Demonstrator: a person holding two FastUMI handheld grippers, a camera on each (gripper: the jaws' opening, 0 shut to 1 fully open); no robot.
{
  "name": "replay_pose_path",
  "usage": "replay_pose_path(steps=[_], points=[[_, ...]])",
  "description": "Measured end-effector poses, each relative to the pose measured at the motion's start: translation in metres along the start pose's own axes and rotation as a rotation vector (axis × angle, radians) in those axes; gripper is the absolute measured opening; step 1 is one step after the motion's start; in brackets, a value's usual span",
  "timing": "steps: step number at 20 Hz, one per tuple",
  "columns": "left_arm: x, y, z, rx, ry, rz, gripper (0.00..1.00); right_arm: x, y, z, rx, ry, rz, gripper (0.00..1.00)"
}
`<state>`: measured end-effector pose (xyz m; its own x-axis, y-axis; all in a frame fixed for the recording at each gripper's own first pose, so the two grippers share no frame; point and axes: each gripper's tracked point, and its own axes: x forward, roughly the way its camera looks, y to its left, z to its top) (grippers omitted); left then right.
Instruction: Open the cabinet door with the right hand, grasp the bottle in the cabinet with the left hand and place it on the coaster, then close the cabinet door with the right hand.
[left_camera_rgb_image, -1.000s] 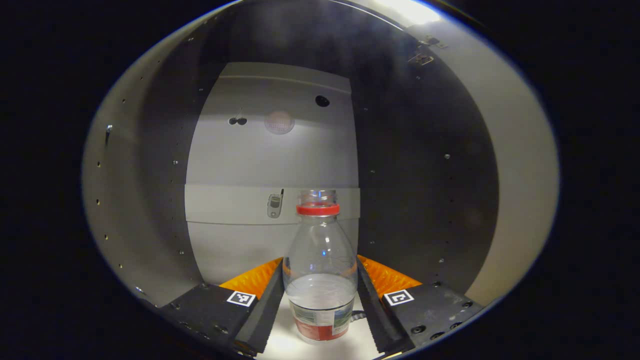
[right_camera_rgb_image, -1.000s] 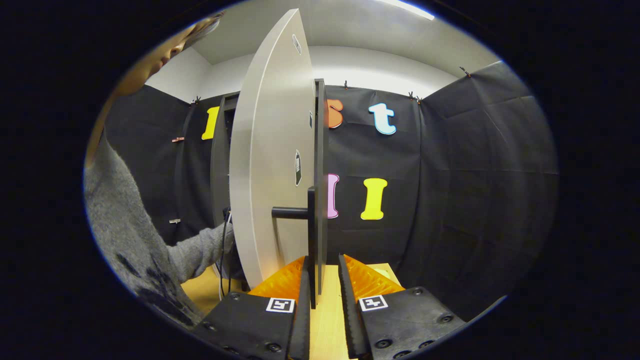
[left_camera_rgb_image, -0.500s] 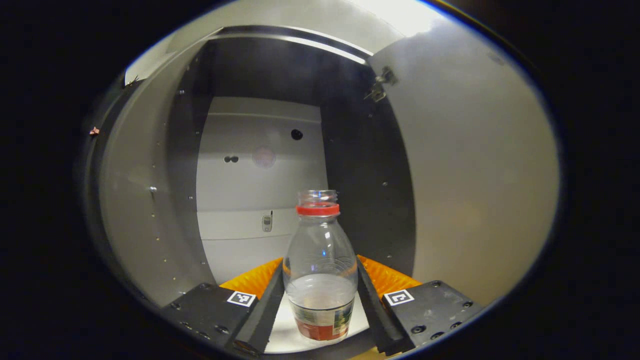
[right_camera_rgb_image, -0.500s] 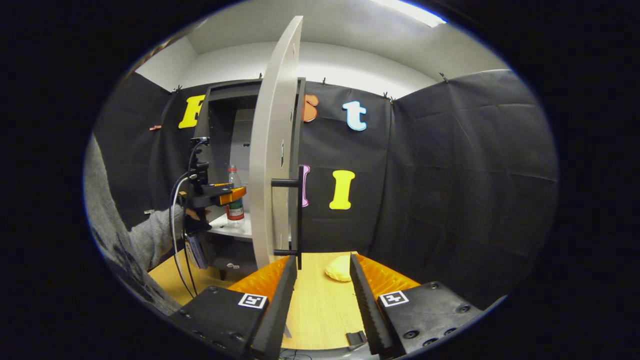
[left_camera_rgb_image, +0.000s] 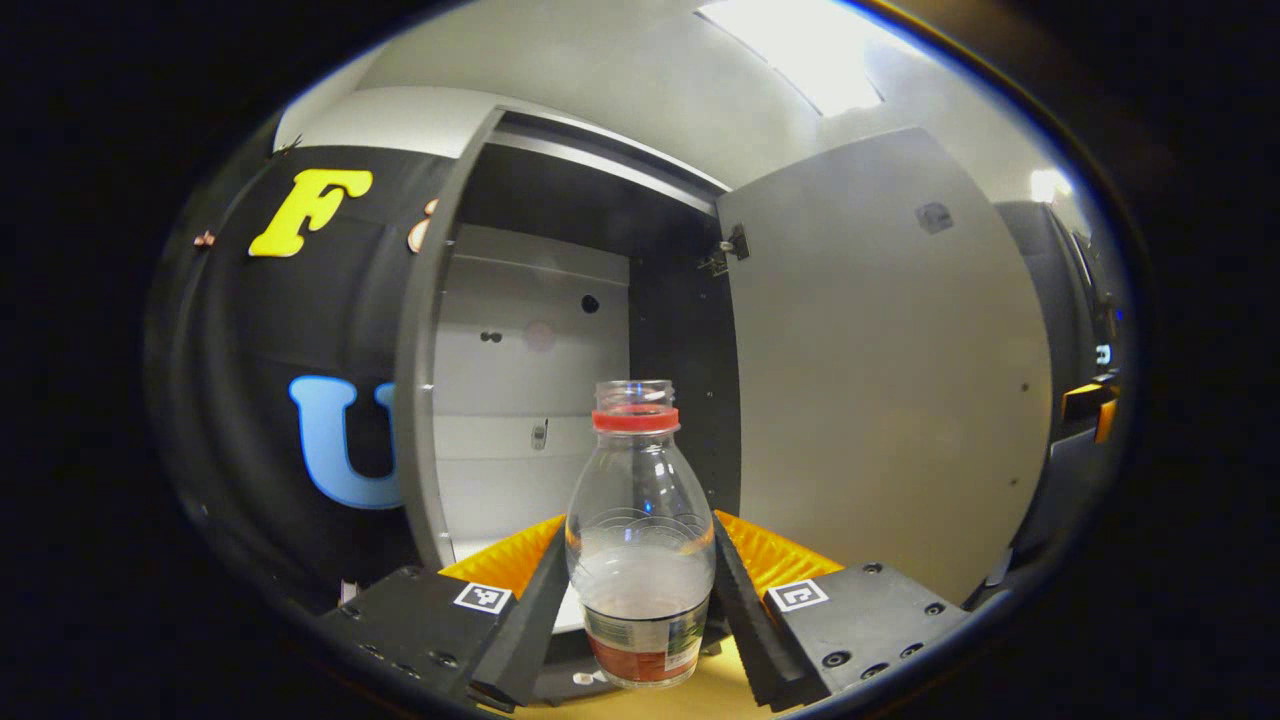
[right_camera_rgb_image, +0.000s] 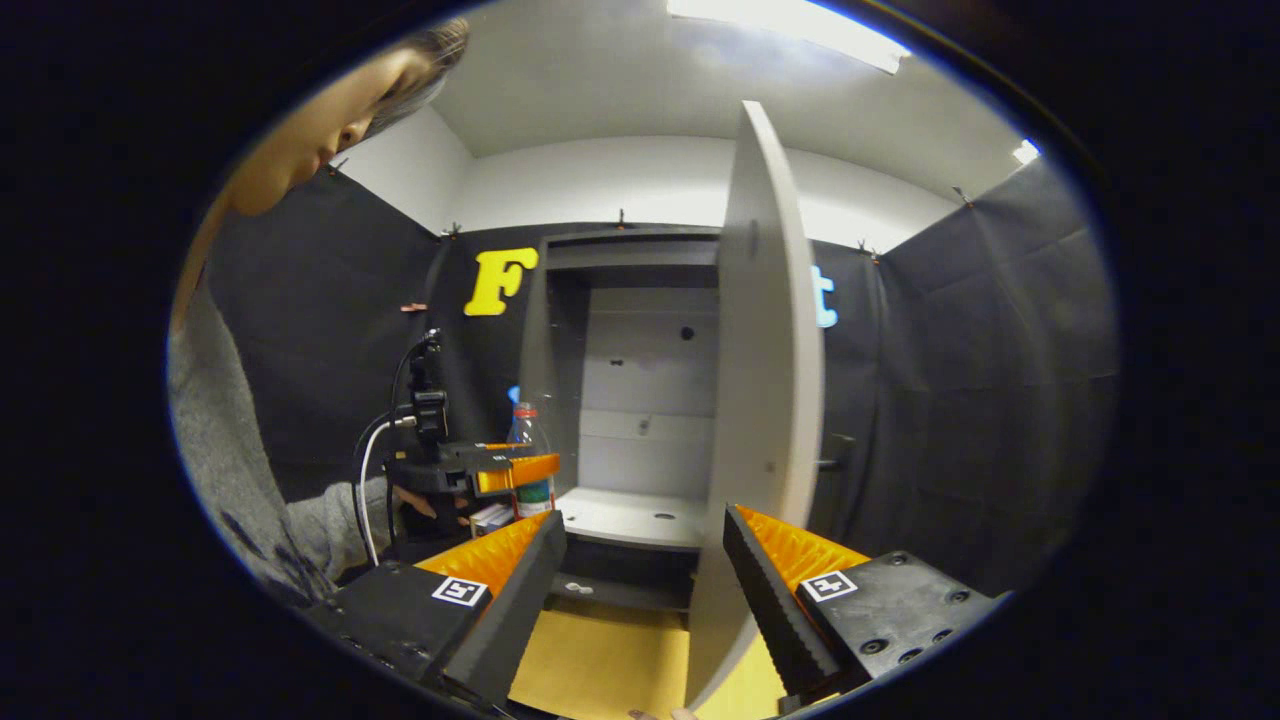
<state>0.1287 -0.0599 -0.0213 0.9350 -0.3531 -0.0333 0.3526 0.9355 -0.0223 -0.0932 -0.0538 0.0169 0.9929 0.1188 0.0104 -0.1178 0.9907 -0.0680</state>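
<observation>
A clear bottle (left_camera_rgb_image: 640, 480) with a red neck ring, no cap and a little water stands upright between my left gripper's (left_camera_rgb_image: 638, 560) fingers, which are shut on its body. It hangs just outside the open grey cabinet (left_camera_rgb_image: 530, 400), over the table edge. In the right gripper view, the left gripper (right_camera_rgb_image: 535, 470) holds the bottle (right_camera_rgb_image: 527, 425) left of the cabinet opening. My right gripper (right_camera_rgb_image: 645, 518) is open. The free edge of the open door (right_camera_rgb_image: 765, 350) stands in the gap between its fingers, which do not press on it.
The open door (left_camera_rgb_image: 880, 380) stands right of the bottle, its dark handle (right_camera_rgb_image: 835, 450) on the far side. The cabinet's white shelf (right_camera_rgb_image: 630, 515) lies bare. A person in a grey sleeve (right_camera_rgb_image: 260, 520) stands at the left. Wooden tabletop (right_camera_rgb_image: 600, 660) lies below.
The left gripper has drawn the bottle back out of the cabinet. The right gripper has let go of the door handle, opened wider and swung round to face the cabinet's inside.
</observation>
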Motion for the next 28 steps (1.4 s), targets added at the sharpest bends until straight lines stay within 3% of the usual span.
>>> replay_pose_path(steps=[2,6,7,9,12,16,20,22,28], points=[[-0.030,0.013,-0.018,-0.011,0.033,0.018,0.79,0.025,0.023,-0.001,0.022,-0.024,0.062,0.98],[-0.079,0.035,-0.065,-0.058,0.078,0.074,0.79,0.065,0.044,-0.011,0.058,-0.070,0.105,0.98],[-0.088,0.036,-0.079,-0.076,0.085,0.076,0.79,0.076,0.059,-0.009,0.078,-0.095,0.134,0.94],[-0.105,0.042,-0.109,-0.100,0.097,0.091,0.78,0.102,0.079,-0.007,0.092,-0.160,0.180,0.97],[-0.128,0.037,-0.171,-0.121,0.143,0.100,0.79,0.138,0.082,-0.028,0.034,-0.200,0.163,0.97],[-0.146,0.022,-0.237,-0.115,0.151,0.102,0.79,0.158,0.089,-0.074,0.077,-0.116,0.188,0.98],[-0.158,0.010,-0.303,-0.042,0.243,0.098,0.79,0.163,0.082,-0.116,0.151,-0.018,0.189,0.97],[-0.161,0.009,-0.318,-0.005,0.234,0.099,0.79,0.167,0.080,-0.135,0.158,0.019,0.184,0.98],[-0.161,0.014,-0.328,-0.046,0.132,0.111,0.79,0.166,0.098,-0.177,0.162,0.134,0.228,0.98]])
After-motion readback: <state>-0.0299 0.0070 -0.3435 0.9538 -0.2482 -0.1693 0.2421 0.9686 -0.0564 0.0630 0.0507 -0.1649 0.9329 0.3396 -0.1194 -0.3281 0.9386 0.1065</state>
